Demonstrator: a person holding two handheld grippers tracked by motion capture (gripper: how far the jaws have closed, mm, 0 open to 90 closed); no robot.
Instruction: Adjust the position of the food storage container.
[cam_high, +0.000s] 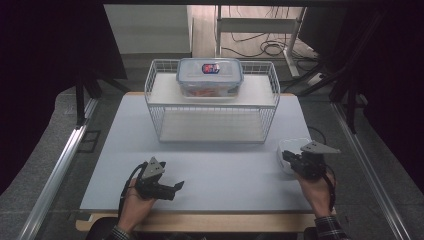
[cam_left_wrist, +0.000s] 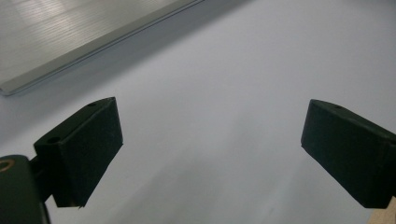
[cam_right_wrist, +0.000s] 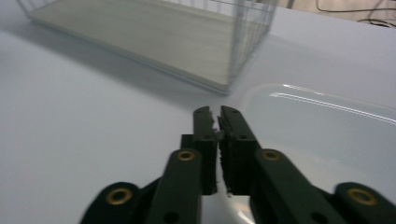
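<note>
Left gripper: sits near the table's front edge, left of centre, held in the person's left hand; its jaws stand wide apart with nothing between them, pointing to the right along the front edge. In the left gripper view the gripper looks over bare white surface.

Right gripper: near the table's right edge, toward the front, held in the right hand; its jaws are pressed together. In the right gripper view the gripper has its closed tips at the near rim of the clear lid; whether they pinch that rim cannot be told.

Clear lid: lies flat on the table by the right edge, just in front of the rack's right front corner; its long axis seems to run roughly front to back.

Open room: the white table top is bare between the two grippers and across the whole front half.

Wire rack: stands at the middle of the back half, its long side parallel to the front edge, lower shelf free.

Lidded container: rests on the rack's top shelf, centred, long axis left to right.
</note>
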